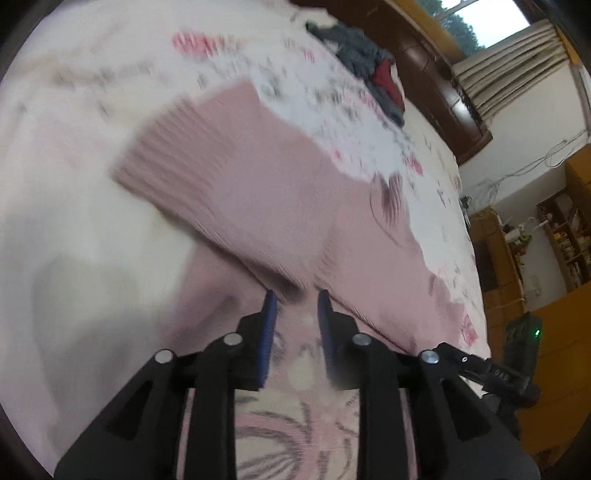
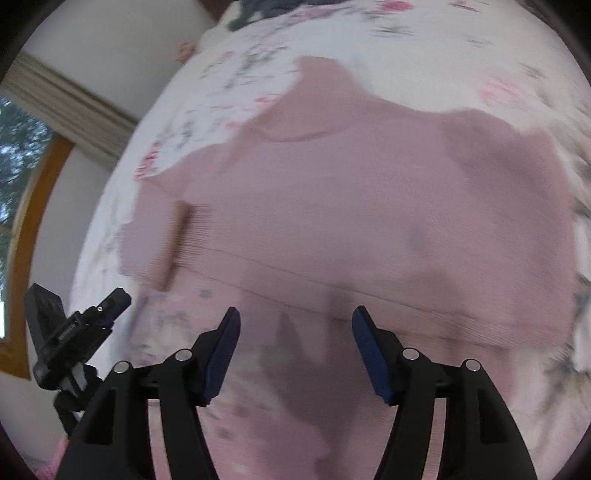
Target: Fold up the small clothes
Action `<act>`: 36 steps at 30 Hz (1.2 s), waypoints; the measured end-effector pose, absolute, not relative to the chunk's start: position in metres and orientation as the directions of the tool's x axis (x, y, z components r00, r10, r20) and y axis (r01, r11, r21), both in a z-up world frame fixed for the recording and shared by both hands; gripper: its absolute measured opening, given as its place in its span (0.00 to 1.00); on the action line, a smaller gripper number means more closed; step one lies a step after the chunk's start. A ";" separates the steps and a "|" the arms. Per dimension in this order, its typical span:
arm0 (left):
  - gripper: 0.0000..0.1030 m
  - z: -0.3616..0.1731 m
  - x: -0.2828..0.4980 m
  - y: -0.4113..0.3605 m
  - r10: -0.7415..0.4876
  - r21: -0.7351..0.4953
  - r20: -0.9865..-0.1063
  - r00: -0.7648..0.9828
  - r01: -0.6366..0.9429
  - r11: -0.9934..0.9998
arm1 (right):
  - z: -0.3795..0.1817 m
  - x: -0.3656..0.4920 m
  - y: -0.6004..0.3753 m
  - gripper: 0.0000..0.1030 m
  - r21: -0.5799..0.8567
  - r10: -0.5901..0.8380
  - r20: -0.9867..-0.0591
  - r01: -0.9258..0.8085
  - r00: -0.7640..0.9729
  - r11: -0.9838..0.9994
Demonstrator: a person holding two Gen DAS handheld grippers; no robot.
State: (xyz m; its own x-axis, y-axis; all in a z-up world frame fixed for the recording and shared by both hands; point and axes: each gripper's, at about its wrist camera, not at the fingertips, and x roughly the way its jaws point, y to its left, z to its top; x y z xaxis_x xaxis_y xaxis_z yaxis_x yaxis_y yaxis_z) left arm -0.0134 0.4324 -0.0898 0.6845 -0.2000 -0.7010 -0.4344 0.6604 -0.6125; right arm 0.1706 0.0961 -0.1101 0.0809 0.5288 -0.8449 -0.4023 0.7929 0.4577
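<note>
One sleeve lay folded across the pink sweater [image 2: 332, 206]; both grippers, left [image 1: 295, 306] and right [image 2: 295, 332], hovered open-fingered near its hem, most folds remaining.

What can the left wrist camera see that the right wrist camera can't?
Only the left wrist view shows the red cloth in the grey pile, and wooden shelves. Only the right wrist view shows the pink sweater's collar and the right gripper, open. Both show the pink sweater on the flowery bedsheet, the grey clothes pile, and a window.
</note>
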 end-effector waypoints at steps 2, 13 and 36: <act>0.29 -0.080 -0.017 0.445 -0.144 -0.580 -0.704 0.695 -0.447 0.681 | -0.107 0.173 0.125 0.62 0.475 0.545 -0.837 -0.427 0.053 0.770; 0.30 -0.089 -0.020 0.496 -0.007 -0.448 -0.795 0.606 -0.580 0.680 | -0.142 0.175 0.259 0.62 0.617 0.615 -0.775 -0.382 -0.144 0.688; 0.34 -0.072 0.012 0.481 0.014 -0.401 -0.794 0.608 -0.541 0.739 | -0.079 0.204 0.159 0.09 0.540 0.602 -0.797 -0.397 0.044 0.743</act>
State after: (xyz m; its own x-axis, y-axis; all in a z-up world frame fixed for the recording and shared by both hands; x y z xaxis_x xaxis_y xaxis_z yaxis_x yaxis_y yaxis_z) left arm 0.0124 0.4814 -0.0718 0.6078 0.0141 -0.7940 -0.5411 0.7391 -0.4011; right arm 0.2035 0.1587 -0.0790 0.0436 0.6024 -0.7970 -0.3969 0.7426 0.5396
